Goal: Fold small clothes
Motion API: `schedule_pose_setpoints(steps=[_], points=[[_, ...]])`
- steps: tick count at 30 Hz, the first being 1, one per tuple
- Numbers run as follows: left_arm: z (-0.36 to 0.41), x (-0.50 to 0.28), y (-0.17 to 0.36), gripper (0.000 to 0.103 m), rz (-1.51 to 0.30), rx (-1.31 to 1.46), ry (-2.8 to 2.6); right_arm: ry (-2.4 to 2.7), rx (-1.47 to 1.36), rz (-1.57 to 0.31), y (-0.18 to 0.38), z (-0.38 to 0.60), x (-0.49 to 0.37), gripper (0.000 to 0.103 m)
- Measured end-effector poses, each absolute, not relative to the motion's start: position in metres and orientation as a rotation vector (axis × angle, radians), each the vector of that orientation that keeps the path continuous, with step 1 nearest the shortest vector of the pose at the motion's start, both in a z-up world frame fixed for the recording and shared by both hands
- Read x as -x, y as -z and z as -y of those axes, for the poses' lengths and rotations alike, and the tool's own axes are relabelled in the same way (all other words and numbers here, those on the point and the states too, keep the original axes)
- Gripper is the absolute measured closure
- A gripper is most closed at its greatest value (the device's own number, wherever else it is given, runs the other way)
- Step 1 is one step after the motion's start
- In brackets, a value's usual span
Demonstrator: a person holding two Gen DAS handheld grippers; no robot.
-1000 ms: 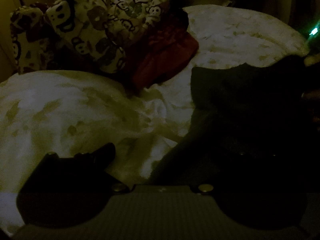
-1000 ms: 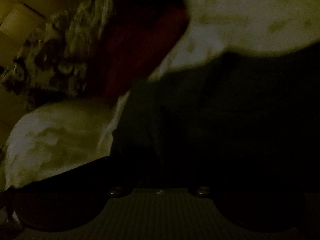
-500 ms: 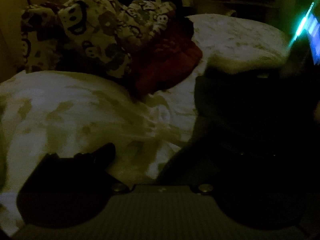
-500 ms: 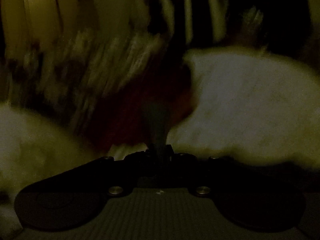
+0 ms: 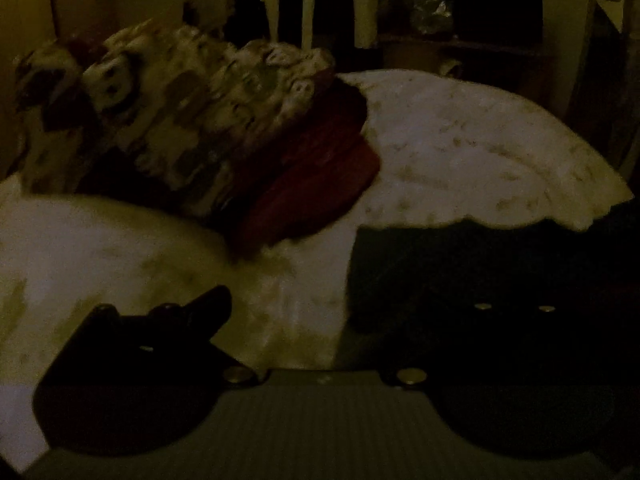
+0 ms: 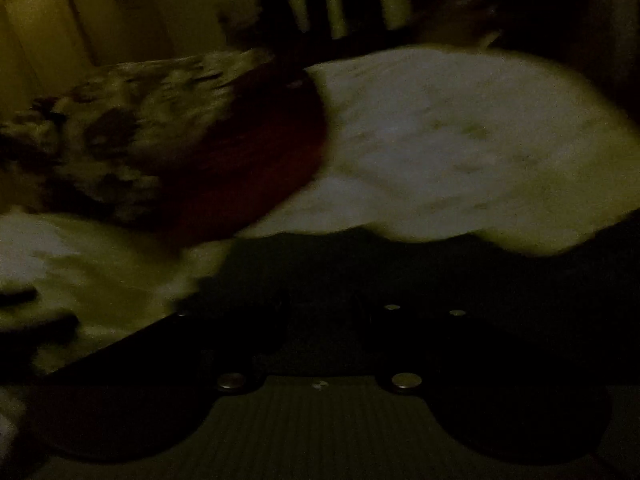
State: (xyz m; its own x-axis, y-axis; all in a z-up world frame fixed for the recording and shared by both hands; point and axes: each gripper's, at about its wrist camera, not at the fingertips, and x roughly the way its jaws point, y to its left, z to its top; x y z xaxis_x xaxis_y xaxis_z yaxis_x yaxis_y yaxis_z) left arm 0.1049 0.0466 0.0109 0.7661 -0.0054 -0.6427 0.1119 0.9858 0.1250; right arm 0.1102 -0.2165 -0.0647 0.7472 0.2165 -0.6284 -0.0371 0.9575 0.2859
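The light is very dim. A dark garment point(image 5: 480, 264) lies on the white flowered bedcover point(image 5: 460, 152) at the right of the left wrist view. My left gripper point(image 5: 344, 308) hovers low over its left edge, fingers wide apart; the left finger point(image 5: 188, 320) stands over the cover, the right one is lost against the dark cloth. In the blurred right wrist view the same garment point(image 6: 380, 268) fills the lower middle. My right gripper point(image 6: 328, 316) hangs above it with its jaws opening; I cannot make out any cloth pinched between them.
A heap of cartoon-print bedding point(image 5: 172, 120) and a red cushion point(image 5: 320, 176) lie at the back left of the bed. Beyond the bed stand pale upright rails point(image 5: 308, 4) and dark furniture point(image 5: 460, 40). The cover drops off at its right edge point(image 5: 600, 200).
My right gripper's fingers, pressed together half a second ago, now stand apart, and its view has swung and lifted. The left view has risen a little, showing more of the room behind.
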Motion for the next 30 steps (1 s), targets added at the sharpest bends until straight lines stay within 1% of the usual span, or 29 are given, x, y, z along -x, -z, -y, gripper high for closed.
schedule_pose_setpoints(steps=[1,3,4,5,6,9,10,11,12,13,16,20,21,23,25,26,28,30], points=[[-0.04,-0.114,-0.012,0.002,-0.691,-0.164,0.067,-0.11,-0.236,-0.719,0.064,0.228,-0.106,0.043],[-0.028,-0.137,-0.005,0.01,-0.732,-0.161,0.068,-0.069,-0.223,-0.721,0.063,0.251,-0.096,0.041],[-0.022,-0.148,0.002,0.01,-0.76,-0.162,0.067,-0.066,-0.228,-0.732,0.065,0.258,-0.092,0.041],[-0.014,-0.161,0.016,0.012,-0.806,-0.17,0.075,-0.071,-0.23,-0.744,0.07,0.265,-0.087,0.041],[-0.009,-0.169,0.028,0.017,-0.845,-0.186,0.08,-0.076,-0.225,-0.753,0.075,0.268,-0.083,0.042],[0.004,-0.185,0.081,0.019,-0.952,-0.318,0.046,-0.067,-0.182,-0.813,0.105,0.277,-0.073,0.045],[0.003,-0.187,0.097,0.017,-0.979,-0.364,0.012,-0.054,-0.176,-0.832,0.114,0.285,-0.068,0.048],[-0.001,-0.189,0.112,0.011,-1.0,-0.381,-0.002,-0.03,-0.166,-0.848,0.125,0.291,-0.064,0.054],[-0.007,-0.19,0.121,0.004,-1.01,-0.368,-0.001,-0.019,-0.166,-0.846,0.133,0.297,-0.06,0.069],[-0.013,-0.19,0.128,0.001,-1.017,-0.349,-0.002,-0.023,-0.17,-0.832,0.138,0.299,-0.06,0.072],[-0.025,-0.196,0.134,0.0,-1.042,-0.296,0.002,-0.031,-0.165,-0.819,0.146,0.298,-0.062,0.073],[-0.011,-0.196,0.137,0.0,-1.01,-0.386,-0.001,-0.022,-0.106,-0.832,0.148,0.292,-0.066,0.072],[-0.009,-0.197,0.137,0.0,-1.002,-0.408,-0.001,-0.021,-0.105,-0.836,0.148,0.293,-0.066,0.072],[-0.003,-0.19,0.125,0.0,-0.994,-0.462,0.0,-0.028,-0.165,-0.832,0.14,0.298,-0.064,0.061],[0.001,-0.175,0.099,0.0,-0.981,-0.511,0.006,-0.056,-0.301,-0.795,0.125,0.31,-0.047,0.038],[0.002,-0.161,0.08,0.0,-0.934,-0.528,0.012,-0.074,-0.37,-0.771,0.114,0.315,-0.037,0.036],[-0.001,-0.126,0.04,0.0,-0.822,-0.519,0.048,-0.119,-0.456,-0.702,0.086,0.321,-0.011,0.036],[-0.011,-0.085,-0.001,0.0,-0.751,-0.478,0.114,-0.158,-0.445,-0.627,0.053,0.322,0.021,0.035]])
